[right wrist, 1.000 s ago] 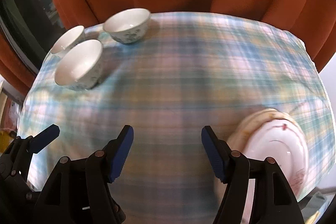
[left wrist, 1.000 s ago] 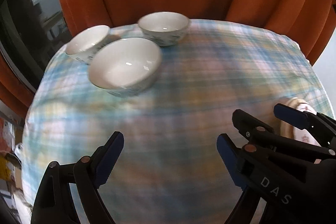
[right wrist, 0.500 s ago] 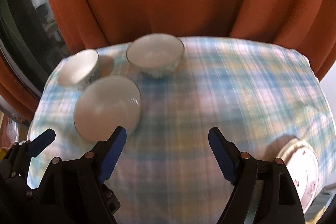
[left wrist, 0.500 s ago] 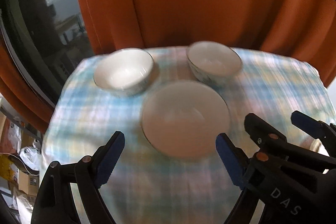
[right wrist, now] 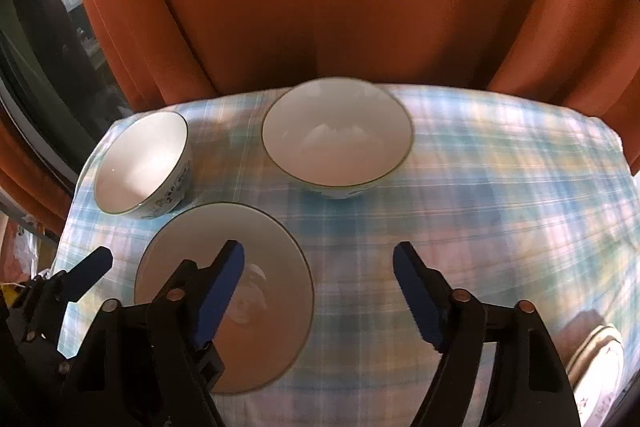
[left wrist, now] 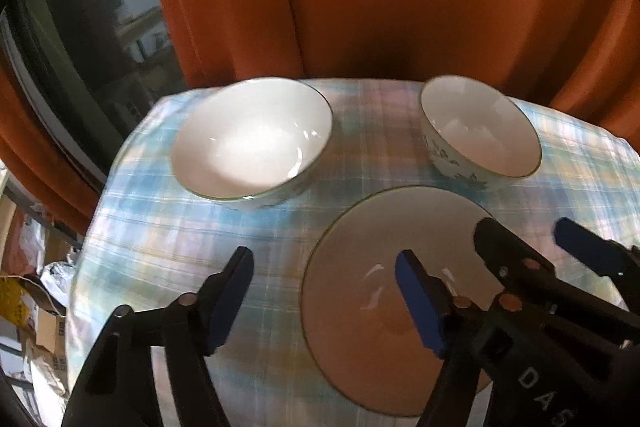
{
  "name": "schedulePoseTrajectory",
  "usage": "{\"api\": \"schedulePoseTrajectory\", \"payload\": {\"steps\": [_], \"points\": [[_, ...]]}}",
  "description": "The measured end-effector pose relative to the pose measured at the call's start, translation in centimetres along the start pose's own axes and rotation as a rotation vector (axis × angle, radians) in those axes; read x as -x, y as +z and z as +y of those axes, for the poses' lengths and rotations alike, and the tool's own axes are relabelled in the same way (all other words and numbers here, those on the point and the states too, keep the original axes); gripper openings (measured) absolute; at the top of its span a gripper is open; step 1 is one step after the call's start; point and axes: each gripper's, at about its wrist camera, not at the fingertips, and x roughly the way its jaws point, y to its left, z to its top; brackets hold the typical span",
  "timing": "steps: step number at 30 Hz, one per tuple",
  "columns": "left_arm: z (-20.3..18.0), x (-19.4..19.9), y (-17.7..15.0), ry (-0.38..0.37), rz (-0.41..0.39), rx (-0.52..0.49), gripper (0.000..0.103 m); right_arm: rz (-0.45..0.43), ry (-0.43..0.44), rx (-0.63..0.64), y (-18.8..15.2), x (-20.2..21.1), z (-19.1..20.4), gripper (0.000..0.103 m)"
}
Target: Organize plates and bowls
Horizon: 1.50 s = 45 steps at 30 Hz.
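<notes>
Three white bowls stand on a plaid-clothed table [left wrist: 168, 239]. In the left wrist view the near bowl [left wrist: 360, 315] is lower right, the left bowl [left wrist: 252, 143] and the far right bowl [left wrist: 480, 135] behind it. My left gripper [left wrist: 324, 291] is open, its right finger over the near bowl. In the right wrist view the near bowl [right wrist: 272, 291] is lower left, the left bowl [right wrist: 140, 167] and the far bowl [right wrist: 336, 135] behind. My right gripper [right wrist: 320, 287] is open, its left finger over the near bowl's rim. Stacked plates [right wrist: 600, 363] show at the lower right.
Orange curtains [right wrist: 320, 7] hang close behind the table's far edge. A dark window [left wrist: 80, 27] is to the left. Boxes and clutter [left wrist: 32, 311] lie on the floor beyond the table's left edge. The right gripper's fingers [left wrist: 512, 247] show at the left wrist view's lower right.
Both grippers have moved forward and left towards the bowls, which now look larger and nearer. The plates have slid towards the frame edge. Both grippers stay open.
</notes>
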Motion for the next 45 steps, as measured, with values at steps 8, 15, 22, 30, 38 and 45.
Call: {"api": "schedulePoseTrajectory", "payload": {"steps": [8, 15, 22, 30, 38, 45], "points": [[-0.2, -2.5, -0.2, -0.049, 0.076, 0.012, 0.040, 0.075, 0.084, -0.028, -0.4, -2.8, 0.3, 0.042], [0.2, -1.9, -0.8, -0.056, 0.069, 0.025, 0.033, 0.097, 0.063, -0.012, -0.5, -2.8, 1.0, 0.036], [0.0, -0.3, -2.5, -0.079, 0.074, -0.002, 0.033, 0.111, 0.043, -0.028, -1.8, -1.3, 0.9, 0.036], [-1.6, 2.7, -5.3, -0.120, 0.061, -0.076, 0.033, 0.109, 0.024, -0.108, -5.0, 2.0, -0.9, 0.036], [-4.6, 5.4, -8.7, -0.146, 0.066, -0.101, 0.033, 0.095, -0.006, -0.127, -8.3, 5.7, -3.3, 0.036], [-8.2, 7.2, -12.0, -0.132, 0.085, -0.091, 0.030, 0.100, 0.025, -0.135, -11.8, 8.1, -7.2, 0.036]]}}
